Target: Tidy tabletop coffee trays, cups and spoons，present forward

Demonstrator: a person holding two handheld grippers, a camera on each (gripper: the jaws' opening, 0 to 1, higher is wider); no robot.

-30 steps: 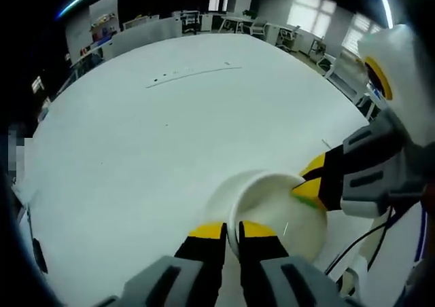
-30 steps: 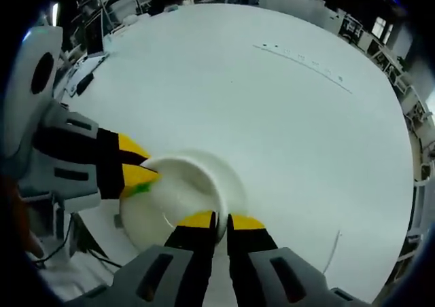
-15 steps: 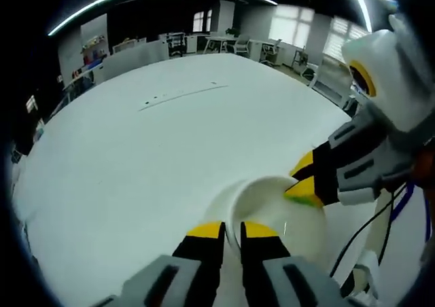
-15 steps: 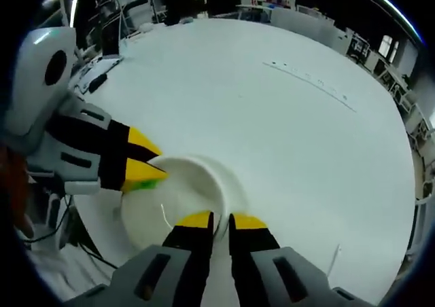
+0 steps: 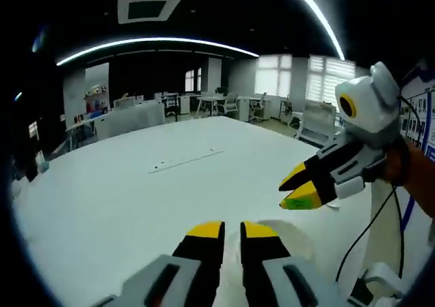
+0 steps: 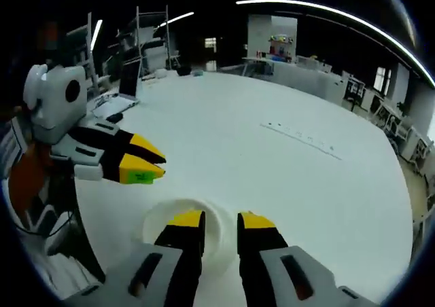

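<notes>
Both grippers are hovering free above the white table (image 6: pixel 272 157), the left gripper (image 5: pixel 231 229) nearly together, the right gripper (image 6: pixel 219 219) slightly apart, the cup (image 6: pixel 182 215) sitting below, seemingly placed, with trays and spoons presumably remaining.

Open-plan office or laboratory hall: a large white table (image 5: pixel 136 185) in the foreground, rows of desks and chairs (image 5: pixel 224 103) before bright windows (image 5: pixel 326 73), a laptop (image 6: pixel 119 100) on a side desk, metal shelving (image 6: pixel 153 39), and curved ceiling light strips (image 5: pixel 156 43) overhead
</notes>
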